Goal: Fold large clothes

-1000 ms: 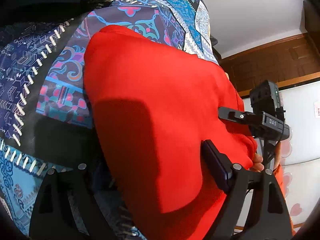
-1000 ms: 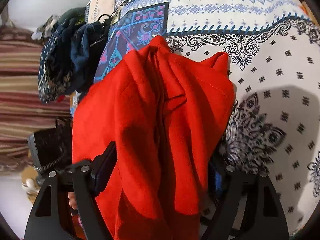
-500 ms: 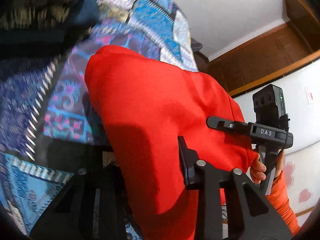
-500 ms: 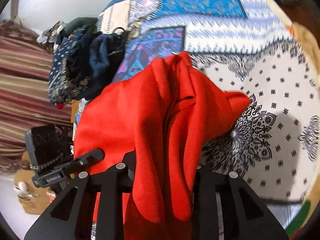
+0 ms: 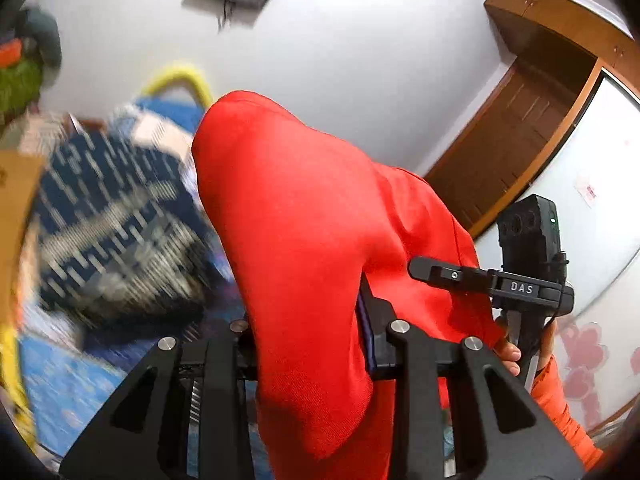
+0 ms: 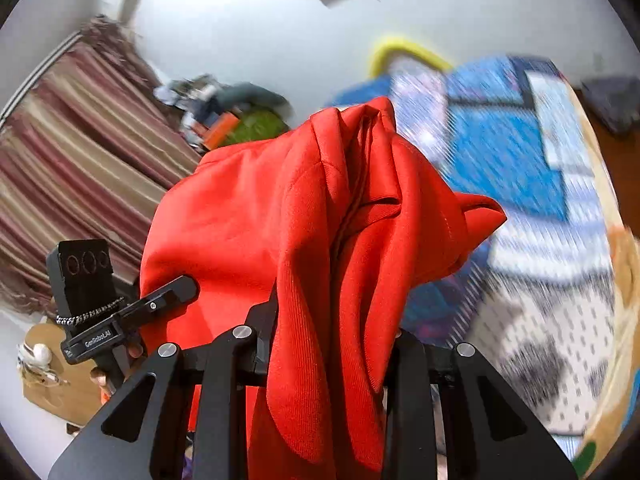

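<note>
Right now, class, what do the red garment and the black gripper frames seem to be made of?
Red garment: looks like soft matte knit, perhaps fleece or jersey; fine ribbing shows at its hanging edge, and it drapes in folds.
Black gripper frames: rigid, smooth, probably moulded plastic or coated metal, with silver round fasteners. Both tools grip the garment.

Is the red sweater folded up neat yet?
No. The red sweater hangs bunched and creased between the left claw and right claw.

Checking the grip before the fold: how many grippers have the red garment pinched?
2. The left gripper and the right gripper each clamp the red garment, jaws shut on it.
</note>
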The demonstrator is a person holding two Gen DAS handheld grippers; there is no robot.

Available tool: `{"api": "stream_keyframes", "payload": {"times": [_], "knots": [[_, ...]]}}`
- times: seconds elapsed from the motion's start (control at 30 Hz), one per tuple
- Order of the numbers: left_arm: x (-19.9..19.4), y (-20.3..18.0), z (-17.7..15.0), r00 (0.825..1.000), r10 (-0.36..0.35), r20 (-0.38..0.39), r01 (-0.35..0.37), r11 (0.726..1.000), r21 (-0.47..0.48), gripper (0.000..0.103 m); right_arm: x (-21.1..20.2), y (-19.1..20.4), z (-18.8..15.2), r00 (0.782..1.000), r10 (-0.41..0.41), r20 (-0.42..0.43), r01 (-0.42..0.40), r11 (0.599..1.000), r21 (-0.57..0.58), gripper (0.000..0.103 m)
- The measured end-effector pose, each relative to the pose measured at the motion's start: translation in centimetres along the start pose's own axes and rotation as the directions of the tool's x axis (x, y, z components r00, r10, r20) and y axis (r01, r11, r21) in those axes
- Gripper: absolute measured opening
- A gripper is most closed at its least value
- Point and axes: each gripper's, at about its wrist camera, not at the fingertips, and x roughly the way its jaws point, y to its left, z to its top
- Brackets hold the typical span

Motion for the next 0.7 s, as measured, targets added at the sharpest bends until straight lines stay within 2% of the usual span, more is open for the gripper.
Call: {"api": "stream_keyframes", "payload": {"times": [0.17, 0.3, 0.5, 0.63, 0.7], "knots": [[-4.1, 2.5, 4.6, 0.994, 0.076, 0.078, -0.08, 0.996, 0.044, 0.031, 2.9, 4.3, 3.5, 0.997, 0.057, 0.06, -0.053, 0.996, -0.069, 0.024], [-5.6, 6.4, 7.5, 0.989, 0.106, 0.101, -0.108, 0.994, 0.019, 0.031, 6.4, 6.1, 5.6, 0.992, 0.107, 0.073, -0.102, 0.992, -0.076, 0.024], [-2.6, 14.6, 10.6, 0.987, 0.144, 0.068, -0.14, 0.988, -0.073, 0.031, 13.6, 6.1, 8.1, 0.991, 0.122, 0.049, -0.12, 0.992, -0.033, 0.025], [2.0, 20.9, 10.5, 0.975, 0.222, -0.012, -0.221, 0.966, -0.133, 0.032, 19.6, 4.9, 8.5, 0.998, 0.066, 0.001, -0.066, 0.998, -0.017, 0.025], [4.0, 23.8, 9.7, 0.964, 0.259, -0.057, -0.265, 0.949, -0.171, 0.037, 22.2, 4.2, 8.4, 0.999, 0.023, -0.033, -0.024, 1.0, -0.017, 0.025]]}}
